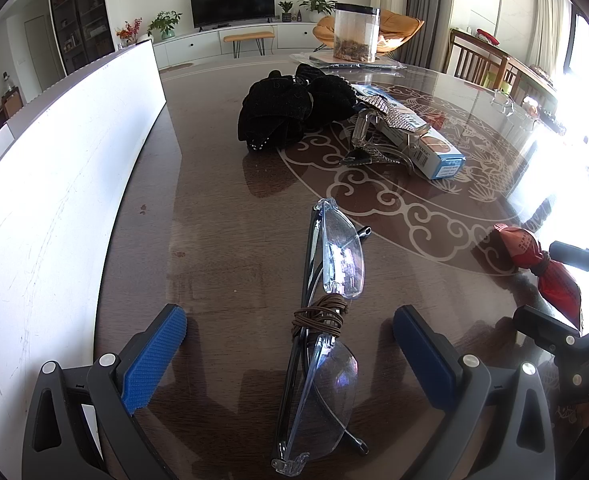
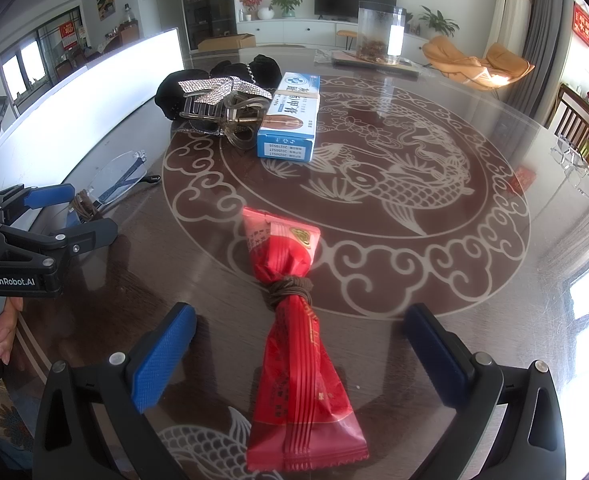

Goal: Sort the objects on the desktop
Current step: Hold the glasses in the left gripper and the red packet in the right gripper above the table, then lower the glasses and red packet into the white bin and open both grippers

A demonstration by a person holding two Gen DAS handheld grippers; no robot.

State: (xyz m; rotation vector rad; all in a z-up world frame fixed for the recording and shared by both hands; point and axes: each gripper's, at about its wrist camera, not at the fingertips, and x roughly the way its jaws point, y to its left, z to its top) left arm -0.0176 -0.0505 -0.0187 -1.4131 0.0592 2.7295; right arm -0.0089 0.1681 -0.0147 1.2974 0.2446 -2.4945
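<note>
**Between open jaws: glasses on the left, red packet on the right**

Near the desk's near edge, each hand-held gripper straddles its own object with fingers spread wide and touching nothing. The left hand-held gripper (image 1: 290, 354) has the folded glasses (image 1: 326, 320) lying between its blue ribbed pads, their long axis running straight ahead along the fingers, so closing would squeeze across the narrow width. The glasses are rimless, with clear thin lenses, dark temples and a brown elastic cord (image 1: 320, 316) wound around the bridge; they look slippery and fragile. The right hand-held gripper (image 2: 300, 354) likewise brackets the red snack packet (image 2: 294, 320), whose length also points forward; it is crinkly glossy film, cinched at the waist by a brown cord (image 2: 288, 290). Each object sits nearest its own gripper, the packet to the right of the glasses.

Farther toward the desk's (image 2: 434, 280) middle, on its glossy patterned top, lie a blue-and-white carton (image 2: 290, 120), a rhinestone hair claw (image 2: 218, 108) and black velvet scrunchies (image 1: 290, 108), clustered and touching.
</note>
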